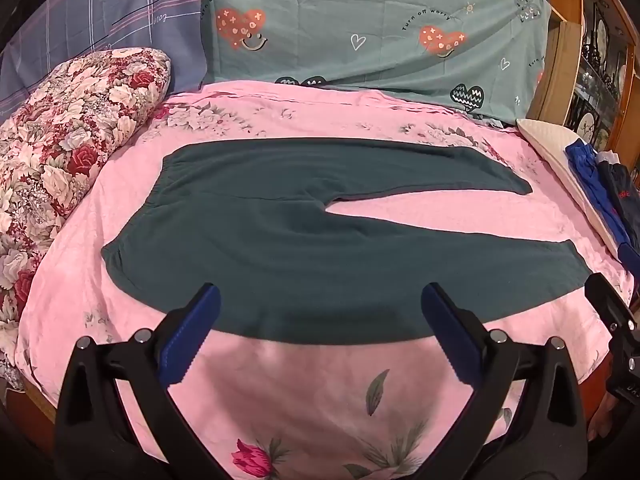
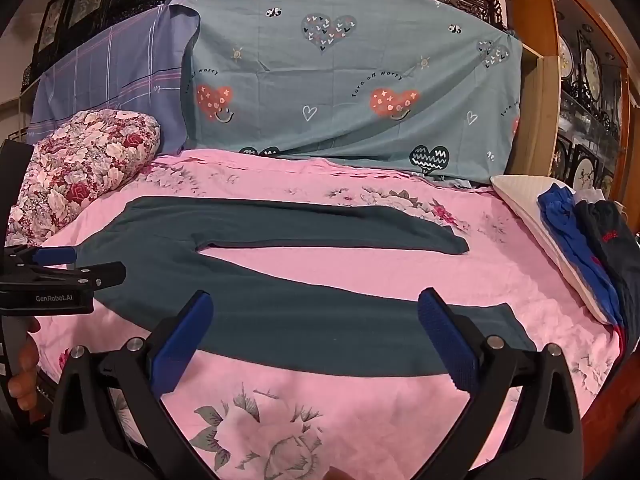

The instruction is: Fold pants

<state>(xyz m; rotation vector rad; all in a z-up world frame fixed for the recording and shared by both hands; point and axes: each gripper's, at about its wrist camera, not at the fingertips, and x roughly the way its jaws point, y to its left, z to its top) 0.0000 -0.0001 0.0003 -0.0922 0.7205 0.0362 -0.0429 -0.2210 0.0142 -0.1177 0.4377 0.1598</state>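
Dark green pants [image 1: 280, 236] lie flat on the pink flowered bedsheet [image 1: 320, 392], waistband to the left, both legs stretched to the right with a gap between them. My left gripper [image 1: 320, 300] hovers wide open over the near leg's front edge, nothing between its blue pads. In the right wrist view the same pants [image 2: 280, 312] spread across the bed, and my right gripper [image 2: 316, 312] stands open above the near leg toward its cuff, holding nothing. The left gripper [image 2: 56, 264] shows at that view's left edge, held by a hand.
A red-and-white flowered quilt roll [image 1: 68, 148] lies at the left. A teal heart-print cloth [image 1: 372, 28] and a purple plaid cloth [image 1: 104, 28] cover the backrest. A white pillow [image 2: 532, 216] carrying blue and dark folded clothes [image 2: 592, 248] sits at the right. Wooden shelving [image 2: 536, 80] stands beyond.
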